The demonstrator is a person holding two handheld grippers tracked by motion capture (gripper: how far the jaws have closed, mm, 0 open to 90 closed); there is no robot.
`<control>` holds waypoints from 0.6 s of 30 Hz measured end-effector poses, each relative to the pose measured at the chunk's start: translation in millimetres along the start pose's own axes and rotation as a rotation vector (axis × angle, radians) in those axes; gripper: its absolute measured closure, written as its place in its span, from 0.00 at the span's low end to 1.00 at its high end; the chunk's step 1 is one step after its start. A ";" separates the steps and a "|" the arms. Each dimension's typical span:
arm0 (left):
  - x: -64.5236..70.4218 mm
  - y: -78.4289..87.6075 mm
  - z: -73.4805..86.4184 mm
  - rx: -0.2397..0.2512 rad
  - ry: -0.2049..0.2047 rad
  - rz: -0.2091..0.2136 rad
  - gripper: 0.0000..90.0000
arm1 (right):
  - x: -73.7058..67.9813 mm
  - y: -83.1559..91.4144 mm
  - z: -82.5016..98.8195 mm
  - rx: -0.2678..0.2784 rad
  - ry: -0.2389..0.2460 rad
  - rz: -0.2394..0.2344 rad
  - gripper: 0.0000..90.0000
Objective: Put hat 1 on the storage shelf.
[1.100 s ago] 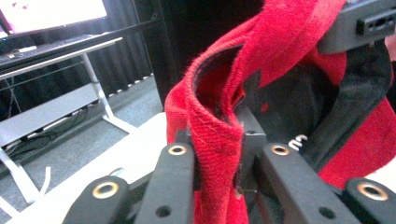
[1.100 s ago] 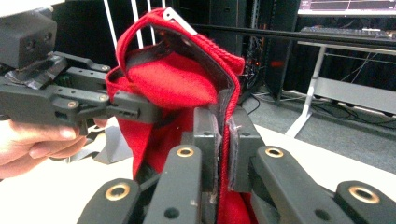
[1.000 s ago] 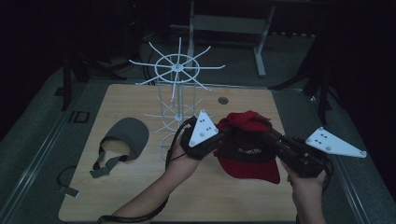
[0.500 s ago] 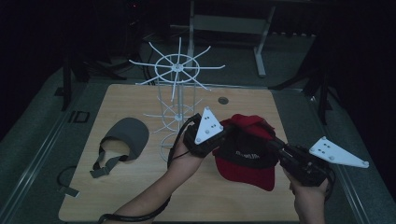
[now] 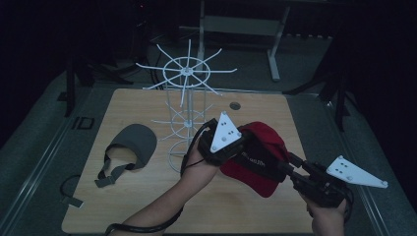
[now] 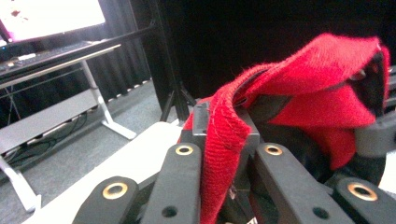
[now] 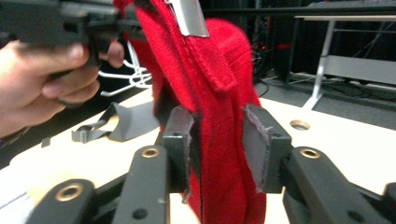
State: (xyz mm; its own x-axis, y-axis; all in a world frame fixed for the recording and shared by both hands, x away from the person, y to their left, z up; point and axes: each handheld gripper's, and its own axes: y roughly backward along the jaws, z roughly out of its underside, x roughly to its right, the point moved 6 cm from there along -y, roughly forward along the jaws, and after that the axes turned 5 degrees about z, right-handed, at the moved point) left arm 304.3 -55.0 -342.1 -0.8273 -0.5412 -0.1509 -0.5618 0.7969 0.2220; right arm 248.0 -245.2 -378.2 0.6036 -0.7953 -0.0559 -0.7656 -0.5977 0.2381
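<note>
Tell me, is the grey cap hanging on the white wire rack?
No, the grey cap lies flat on the wooden table, to the left of the white wire rack.

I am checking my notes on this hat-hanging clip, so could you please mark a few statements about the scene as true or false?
1. The left claw is shut on the red cap. True.
2. The right claw has its jaws on either side of the red cap's fabric. True; they have just been opening, and the right pad stands off the fabric.
3. The grey visor hangs on the wire rack. False; it lies flat on the table, left of the rack.
4. The rack lies tipped over. False; it stands upright.
5. The red cap is held above the table. True.
</note>
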 end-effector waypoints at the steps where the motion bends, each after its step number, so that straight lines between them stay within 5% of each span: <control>1: 0.0 0.4 -1.0 0.004 0.002 -0.001 0.95 | -0.9 1.0 0.1 -0.001 0.005 -0.006 0.62; 7: -0.1 2.6 -0.6 0.019 0.007 0.032 0.95 | -12.3 16.3 -10.0 0.033 0.070 -0.046 0.51; 14: -2.3 8.7 1.5 0.048 0.013 0.091 0.95 | -3.9 17.2 -17.7 0.046 0.064 -0.048 0.51; 17: -6.1 12.5 5.0 0.065 0.016 0.138 0.94 | -1.4 11.1 -18.7 0.033 0.072 -0.058 0.51; 18: -6.1 13.8 6.0 0.079 0.022 0.184 0.94 | -1.1 8.8 -19.3 0.033 0.076 -0.063 0.51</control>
State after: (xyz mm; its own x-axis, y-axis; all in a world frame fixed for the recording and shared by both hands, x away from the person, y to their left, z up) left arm 301.6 -39.0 -343.9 -0.9162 -0.3897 -0.0933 -0.4002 0.9011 0.1670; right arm 244.8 -247.6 -357.3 0.6650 -0.7468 0.0040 -0.7316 -0.6503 0.2045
